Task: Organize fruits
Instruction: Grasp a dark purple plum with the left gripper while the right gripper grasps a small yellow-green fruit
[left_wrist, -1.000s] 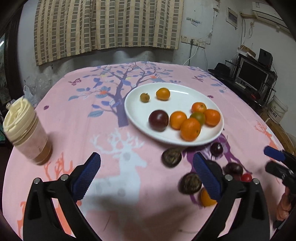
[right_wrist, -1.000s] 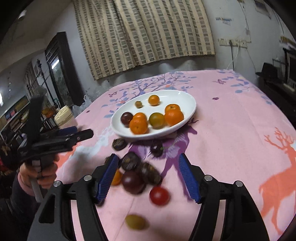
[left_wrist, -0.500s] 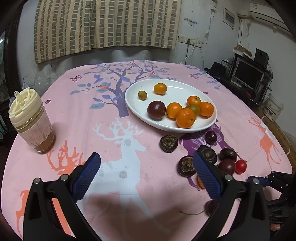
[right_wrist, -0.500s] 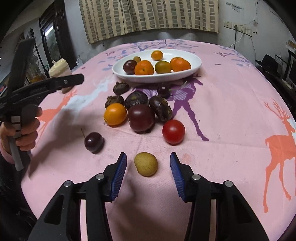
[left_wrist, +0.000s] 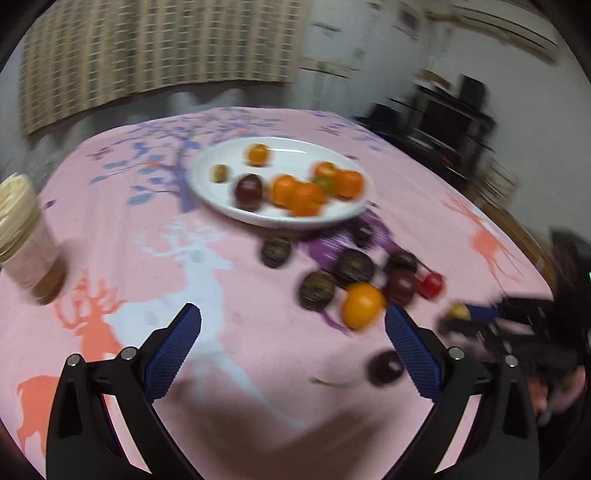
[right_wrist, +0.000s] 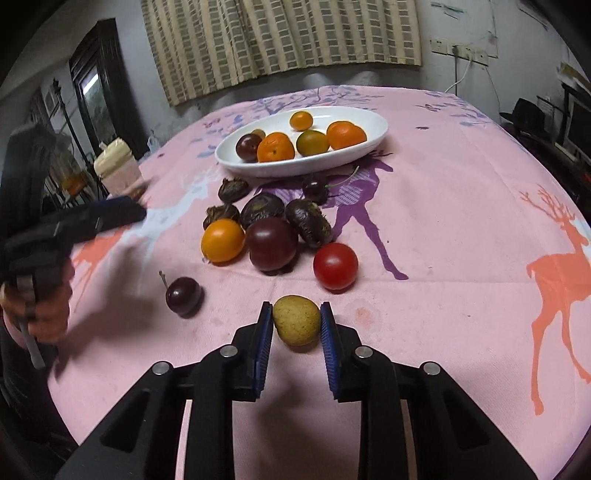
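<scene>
Blue-padded right gripper (right_wrist: 296, 321) clamped on yellow-green fruit (right_wrist: 296, 319) at pink tablecloth (right_wrist: 443, 236) (near edge). Beyond, red tomato (right_wrist: 335, 266), dark plum (right_wrist: 271, 243). Farther, white plate (right_wrist: 369, 142). Left gripper (left_wrist: 293, 332) spread wide, empty.

This is a lived-in home room. A round bench (right_wrist: 461, 192) wears a pink deer-print cloth, a checked curtain (right_wrist: 280, 48) hangs on the wall behind it, a monitor (left_wrist: 448, 114) sits on a cluttered stand, and an air conditioner (left_wrist: 491, 26) is mounted high on the wall.
</scene>
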